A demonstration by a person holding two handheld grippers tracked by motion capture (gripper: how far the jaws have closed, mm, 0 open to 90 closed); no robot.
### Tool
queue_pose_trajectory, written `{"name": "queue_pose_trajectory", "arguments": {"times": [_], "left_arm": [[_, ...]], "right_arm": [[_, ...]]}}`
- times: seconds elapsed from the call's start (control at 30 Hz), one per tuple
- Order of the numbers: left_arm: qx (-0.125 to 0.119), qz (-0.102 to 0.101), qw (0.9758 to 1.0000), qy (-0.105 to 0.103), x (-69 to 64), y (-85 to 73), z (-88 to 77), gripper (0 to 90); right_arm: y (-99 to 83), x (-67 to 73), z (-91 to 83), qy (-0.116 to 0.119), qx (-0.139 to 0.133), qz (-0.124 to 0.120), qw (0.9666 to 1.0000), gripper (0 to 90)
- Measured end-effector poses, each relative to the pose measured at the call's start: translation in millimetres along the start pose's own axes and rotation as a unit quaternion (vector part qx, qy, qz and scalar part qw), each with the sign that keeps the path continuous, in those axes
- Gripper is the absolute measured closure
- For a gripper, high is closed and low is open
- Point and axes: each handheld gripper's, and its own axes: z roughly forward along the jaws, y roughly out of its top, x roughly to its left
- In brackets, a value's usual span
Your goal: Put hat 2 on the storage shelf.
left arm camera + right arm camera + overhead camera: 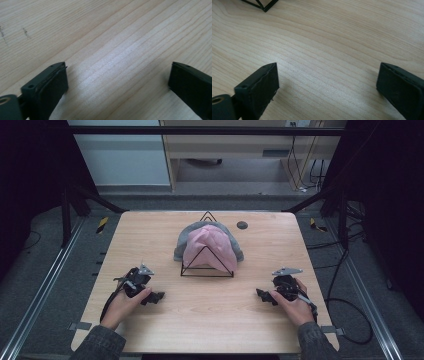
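Pale wood grain covers the tabletop (210,320), on which a black wire stand (207,265), shaped like a pyramid, is set near the middle. Two caps are draped over the stand: a pink cap (210,247) lies on top, and a grey cap (186,242) is seen beneath it, its edge showing at both sides and at the back. The front triangle of the stand is left uncovered below the pink cap.

The left gripper (159,296) is held low over the tabletop at the near left, well apart from the stand, with its jaws pointed toward the middle. In the left gripper view its jaws are seen spread wide, with nothing but bare wood between them. The right gripper (260,294) is held at the near right, also well apart from the caps, with its jaws pointed inward toward the left gripper. In the right gripper view its jaws are likewise spread wide over bare wood, and a corner of the stand (263,6) is seen at the top left.

A small dark disc (242,225) is set in the tabletop behind the caps to the right.
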Motion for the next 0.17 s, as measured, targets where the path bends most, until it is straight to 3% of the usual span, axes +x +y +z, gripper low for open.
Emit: {"name": "queue_pose_trajectory", "arguments": {"times": [0.07,0.17], "left_arm": [[-0.004,0.000,1.0000,0.001,1.0,-0.9,0.1,0.0],[-0.005,0.000,1.0000,0.000,1.4,-1.2,0.0,0.0]], "right_arm": [[-4.5,4.5,1.7,-0.016,-0.012,-0.019,0.9996,2.0],[-4.5,5.0,1.6,-0.017,-0.011,-0.016,0.9997,2.0]]}}
